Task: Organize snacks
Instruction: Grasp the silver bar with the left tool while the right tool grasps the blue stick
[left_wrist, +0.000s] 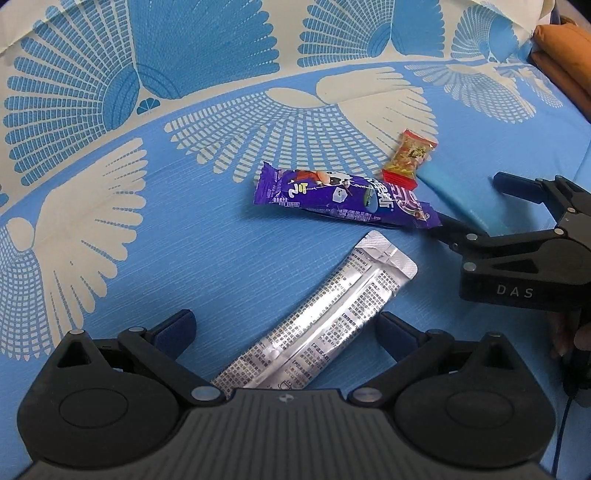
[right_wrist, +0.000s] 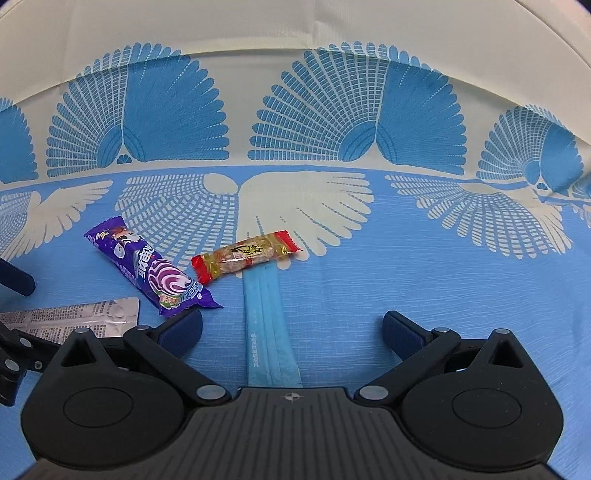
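Left gripper (left_wrist: 284, 332) wide, straddling silver sachet (left_wrist: 317, 317); right gripper (right_wrist: 293, 332) wide over blue packet (right_wrist: 267, 321). Purple bar (right_wrist: 151, 273) btwn them, red-gold candy (right_wrist: 245, 256) at packet's far end; all on blue cloth (right_wrist: 424, 280)

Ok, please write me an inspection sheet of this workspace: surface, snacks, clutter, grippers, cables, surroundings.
Surface: blue and cream patterned cloth, lightly creased.
Job's things: purple snack bar; red-ended peanut bar, one end lying on the light blue packet; silver foil packet, printed side up.
Clutter: nothing seen.
Grippers: left gripper open, fingers on either side of the silver foil packet, not closed on it; right gripper open, on either side of the light blue packet, its left finger close to the purple snack bar's end.
Cables: thin blue cable below the right gripper's handle.
Surroundings: orange-brown object past the cloth's edge, unclear what.
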